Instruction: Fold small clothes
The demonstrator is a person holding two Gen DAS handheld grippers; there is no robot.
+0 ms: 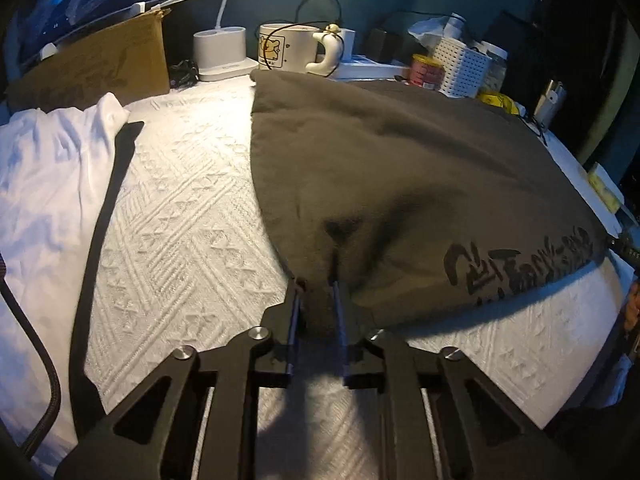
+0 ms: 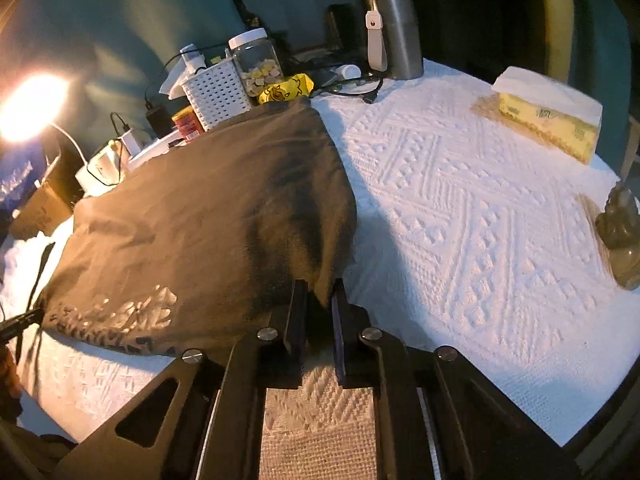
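Observation:
A dark grey garment point(image 1: 400, 168) with black lettering lies spread on the white textured tablecloth point(image 1: 192, 216). My left gripper point(image 1: 318, 284) is shut on its near left corner. In the right wrist view the same garment point(image 2: 192, 216) fills the left half, and my right gripper point(image 2: 320, 288) is shut on its near right corner. The tip of the right gripper point(image 1: 624, 246) shows at the right edge of the left wrist view. The tip of the left gripper point(image 2: 20, 322) shows at the left edge of the right wrist view.
A white garment point(image 1: 48, 184) with a black strap lies at left. Along the back stand a cardboard box point(image 1: 100, 68), a mug point(image 1: 280, 48), a white basket point(image 1: 460, 66), a jar point(image 2: 256, 60) and a steel flask point(image 2: 400, 32). A tissue box point(image 2: 552, 116) and a figurine point(image 2: 622, 236) stand at right.

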